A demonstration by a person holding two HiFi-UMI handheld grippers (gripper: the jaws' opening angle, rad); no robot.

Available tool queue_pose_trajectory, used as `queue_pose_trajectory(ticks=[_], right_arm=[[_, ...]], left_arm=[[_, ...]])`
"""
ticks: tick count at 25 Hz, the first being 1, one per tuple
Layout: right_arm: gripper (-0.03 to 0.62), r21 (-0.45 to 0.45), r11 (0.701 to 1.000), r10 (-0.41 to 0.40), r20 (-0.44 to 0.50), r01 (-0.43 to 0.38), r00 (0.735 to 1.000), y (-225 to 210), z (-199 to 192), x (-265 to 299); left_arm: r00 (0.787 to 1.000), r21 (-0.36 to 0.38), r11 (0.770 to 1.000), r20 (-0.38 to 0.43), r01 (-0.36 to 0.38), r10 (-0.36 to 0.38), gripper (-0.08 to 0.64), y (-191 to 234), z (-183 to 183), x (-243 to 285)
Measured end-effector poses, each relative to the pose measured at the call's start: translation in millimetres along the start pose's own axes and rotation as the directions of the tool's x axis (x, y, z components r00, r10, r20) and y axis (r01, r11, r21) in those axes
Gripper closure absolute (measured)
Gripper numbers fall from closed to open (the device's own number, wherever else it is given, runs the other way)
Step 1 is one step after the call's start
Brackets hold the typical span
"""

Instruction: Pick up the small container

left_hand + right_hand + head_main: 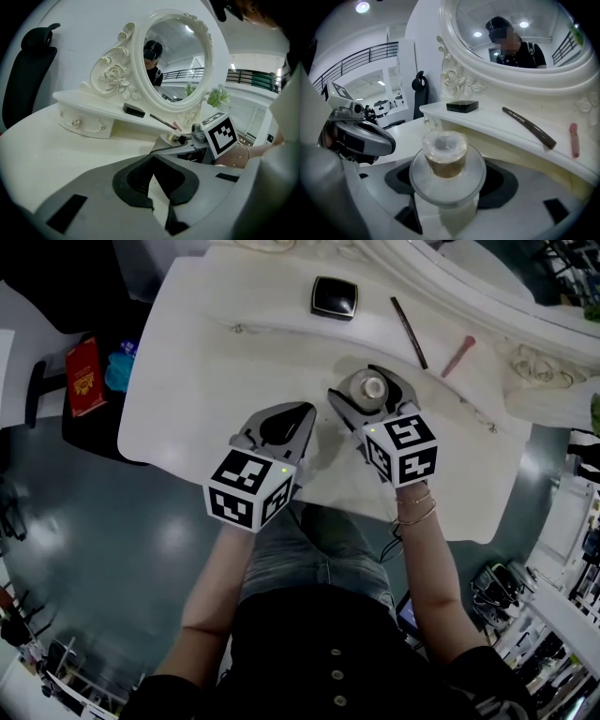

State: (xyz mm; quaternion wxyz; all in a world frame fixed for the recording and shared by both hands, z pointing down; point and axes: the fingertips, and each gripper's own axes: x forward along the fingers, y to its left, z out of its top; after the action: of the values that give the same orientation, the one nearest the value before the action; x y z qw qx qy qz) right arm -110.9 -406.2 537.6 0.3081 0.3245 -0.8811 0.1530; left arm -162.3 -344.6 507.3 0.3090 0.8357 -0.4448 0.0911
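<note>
Container: the small clear round container (446, 159), with a wide flat lid and a stubby amber-tinted knob, stands upright on the white table (216, 343).
Right hand-held gripper (368, 395): my jaws are spread to either side of the container. A strip of table shows beside its body, so I judge I am not pinching it yet, though the lid hides the contact line.
Left hand-held gripper (305, 413): jaws pressed together on nothing, just beside my right one.
Handling: probably light, rigid and smooth-walled, so it may be slippery. It could crack if it is glass, and the lid may sit loose.
Where to hold: on the body under the lid's rim, not the knob or the lid, with a moderate squeeze, kept upright.
</note>
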Motion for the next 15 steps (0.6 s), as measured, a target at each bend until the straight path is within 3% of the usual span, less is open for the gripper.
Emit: queue_pose_trajectory(ticks=[15], right_arm=[[0.25, 0.06, 0.998, 0.003, 0.163, -0.013, 0.987, 15.8, 46.0, -50.1]], left_arm=[[0.999, 0.067, 0.998, 0.033, -0.014, 0.012, 0.548, -14.8, 38.4, -21.7]])
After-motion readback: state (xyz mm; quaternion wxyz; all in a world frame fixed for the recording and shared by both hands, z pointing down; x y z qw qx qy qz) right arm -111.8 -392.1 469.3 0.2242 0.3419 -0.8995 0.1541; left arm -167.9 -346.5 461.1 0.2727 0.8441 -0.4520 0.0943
